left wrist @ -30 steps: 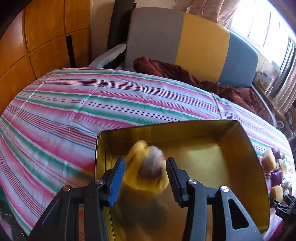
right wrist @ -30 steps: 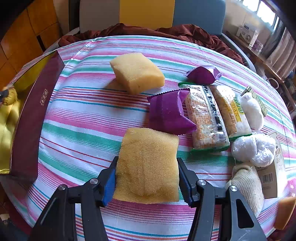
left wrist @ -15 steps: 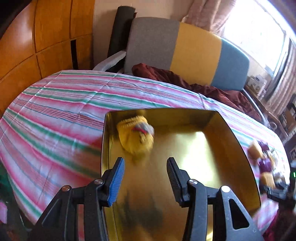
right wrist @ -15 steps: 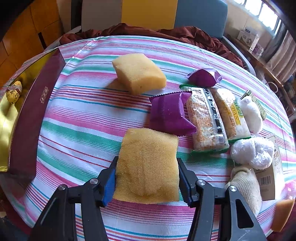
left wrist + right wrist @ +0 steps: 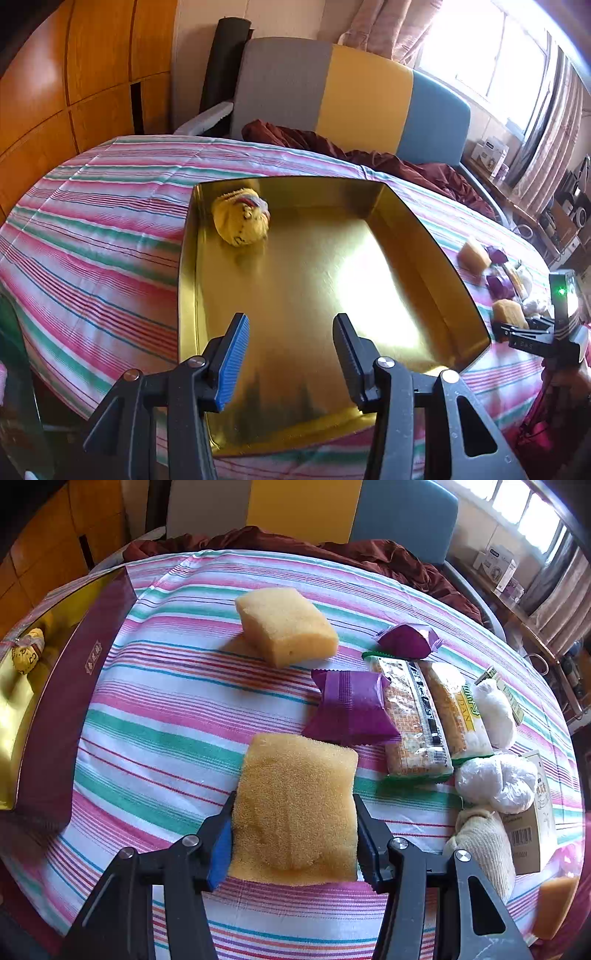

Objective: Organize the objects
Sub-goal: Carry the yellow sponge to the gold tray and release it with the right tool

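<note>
My left gripper (image 5: 290, 325) hovers open over the near part of a gold-lined box (image 5: 406, 229), with nothing between its fingers. A yellow knitted ball (image 5: 241, 221) lies in the box's far left corner, well clear of the fingers. In the right wrist view my right gripper (image 5: 293, 801) points down at the striped tablecloth, its jaws closing on a yellow sponge (image 5: 295, 768). Both pads press the sponge's sides. The box's maroon outer wall (image 5: 74, 686) stands at the left, with the ball (image 5: 27, 653) inside.
A second sponge (image 5: 286, 626), two purple packets (image 5: 351, 709), two cracker packs (image 5: 413, 720), white wrapped balls (image 5: 495, 779), a cream sock ball (image 5: 484, 842) and a cardboard carton (image 5: 532, 834) lie on the cloth's right side. A sofa (image 5: 362, 96) with a maroon blanket stands behind the table.
The yellow ball has left my left gripper and now rests in the box's far corner; that gripper drew back toward the box's near edge. My right jaws narrowed onto the sponge.
</note>
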{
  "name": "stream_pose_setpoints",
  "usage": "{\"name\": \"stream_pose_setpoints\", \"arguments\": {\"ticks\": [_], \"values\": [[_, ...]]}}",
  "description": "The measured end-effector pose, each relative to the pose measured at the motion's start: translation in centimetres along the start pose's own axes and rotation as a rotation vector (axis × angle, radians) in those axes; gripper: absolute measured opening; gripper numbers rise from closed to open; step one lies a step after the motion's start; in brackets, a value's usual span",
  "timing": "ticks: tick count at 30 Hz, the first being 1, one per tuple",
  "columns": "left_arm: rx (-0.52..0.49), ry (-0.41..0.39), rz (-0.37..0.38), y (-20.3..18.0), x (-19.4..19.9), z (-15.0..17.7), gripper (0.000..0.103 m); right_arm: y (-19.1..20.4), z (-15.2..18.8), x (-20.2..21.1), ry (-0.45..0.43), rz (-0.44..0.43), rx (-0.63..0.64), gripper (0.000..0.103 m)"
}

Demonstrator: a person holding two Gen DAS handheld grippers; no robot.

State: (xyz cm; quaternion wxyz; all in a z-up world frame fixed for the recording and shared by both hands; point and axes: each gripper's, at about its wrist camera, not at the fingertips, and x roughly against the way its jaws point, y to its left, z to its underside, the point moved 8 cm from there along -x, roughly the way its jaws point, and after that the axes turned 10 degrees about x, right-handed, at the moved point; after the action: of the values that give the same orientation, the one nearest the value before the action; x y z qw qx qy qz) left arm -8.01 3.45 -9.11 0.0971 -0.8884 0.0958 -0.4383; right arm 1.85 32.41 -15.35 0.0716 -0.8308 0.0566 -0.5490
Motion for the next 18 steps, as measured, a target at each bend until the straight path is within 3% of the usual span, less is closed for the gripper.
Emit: {"name": "stream_pose_setpoints", "arguments": {"ticks": [5,8,13,18], "values": [[-0.034,-0.018,-0.003,-0.5,0.7,0.6,0.047,0.7,0.5,0.5,0.012,-0.022,-0.005,0.055],[-0.043,-0.028,-0.001,-0.7,1.0,0.6,0.047,1.3,0.7,1.2,0.008,-0.080,-0.034,0.055],[-0.033,-0.033,0.008,-0.5,1.2,0.5,0.047,3.0,-1.1,4.7,-0.091,-0.153,-0.049,0.055],[0.007,-0.035,0.019,0.7,1.6,0.1,0.047,7.8,-5.5,8.6,-0.205,-0.253,0.021,0.056]]}}
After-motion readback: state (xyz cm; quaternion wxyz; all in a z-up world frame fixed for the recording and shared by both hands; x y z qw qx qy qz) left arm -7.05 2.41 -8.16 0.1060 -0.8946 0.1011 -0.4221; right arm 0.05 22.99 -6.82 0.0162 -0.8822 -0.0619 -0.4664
